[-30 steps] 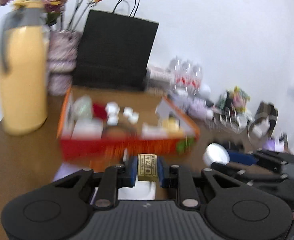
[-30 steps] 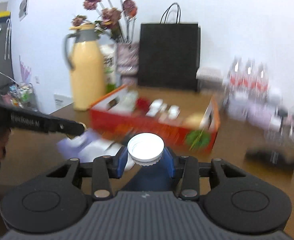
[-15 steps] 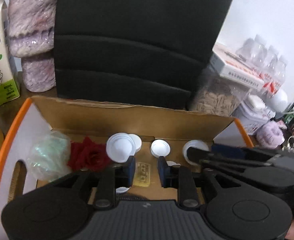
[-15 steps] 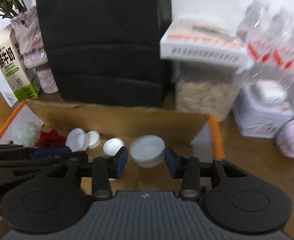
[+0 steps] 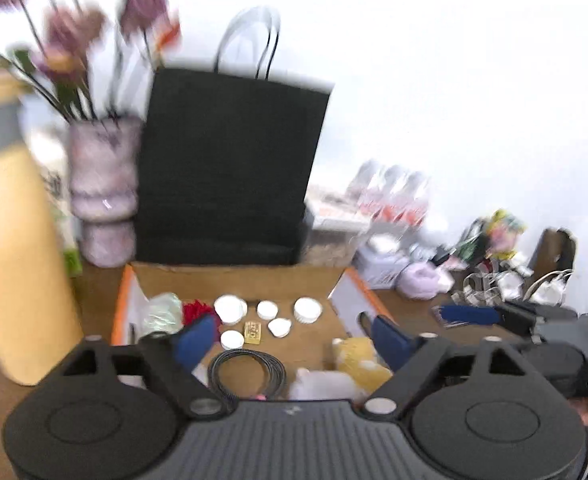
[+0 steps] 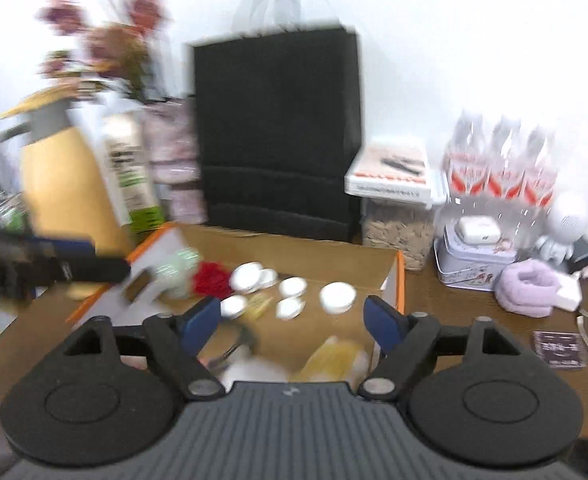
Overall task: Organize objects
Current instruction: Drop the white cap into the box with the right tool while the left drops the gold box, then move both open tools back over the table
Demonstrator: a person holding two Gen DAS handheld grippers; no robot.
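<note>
Cardboard box (image 5: 237, 280) with orange edges sits open on the table (image 6: 474, 320), in front of the black paper bag (image 5: 229, 168).

2 tools over its near edge: left gripper (image 5: 289, 336) and right gripper (image 6: 291, 320), jaws of both just opened, now spread, nothing between them.

Inside: black coiled cable (image 5: 247, 372), about 6 white caps (image 5: 308, 310), small gold packet (image 5: 253, 331) among them.

Risk: both tools crowd 1 box; in pulling out, a finger could clip the flap or scatter the light caps.
</note>
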